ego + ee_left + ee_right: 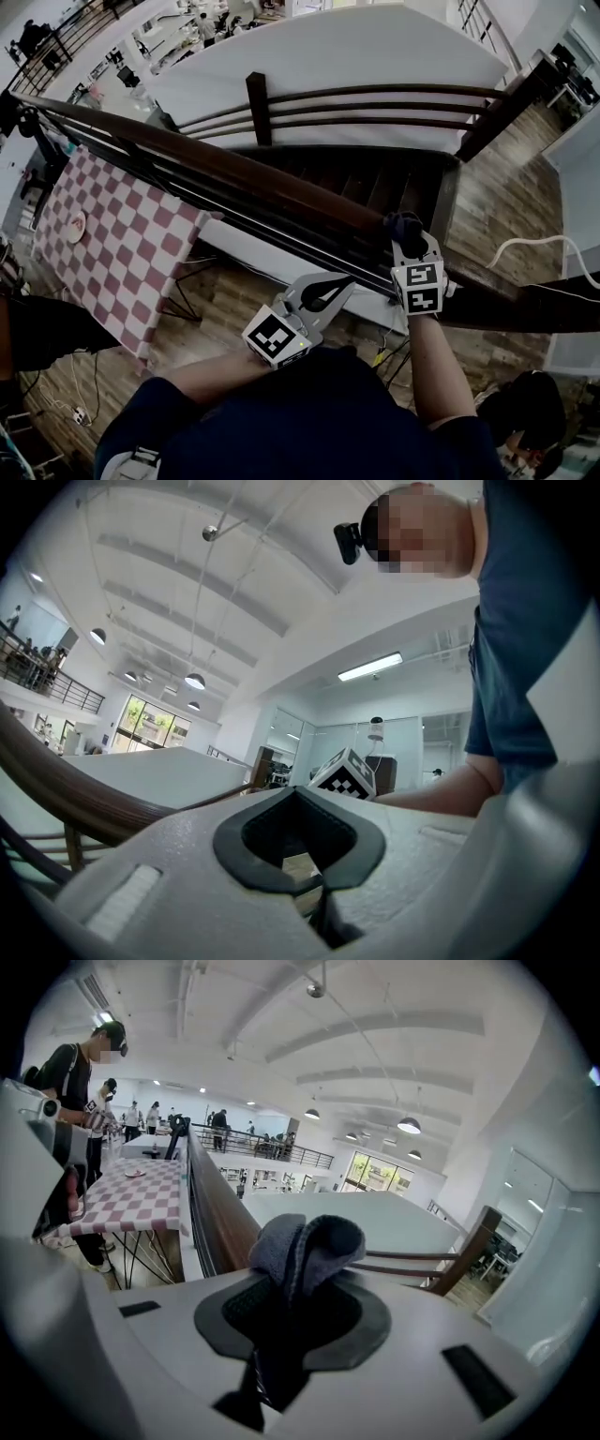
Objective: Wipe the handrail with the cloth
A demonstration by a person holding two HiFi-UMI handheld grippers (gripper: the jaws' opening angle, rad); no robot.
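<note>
cloth (404, 223): dark, bunched up, on top of the handrail (234, 169), toward its right end. Looks to touch the wood.
handrail: brown wood, runs from far left to near right.
R gripper (407, 240): squeezed tight on the cloth.
L gripper (323, 292): jaws closed, nothing in them. On the near side of the rail, left of the R gripper.
step: prob. a wipe along the rail. Can't tell how much is clean.
next: keep the squeeze, press down, slide the cloth along the wood w/o slipping off.
around: stairs (375, 183) past the rail, checked table (112, 244) at left, down below.
</note>
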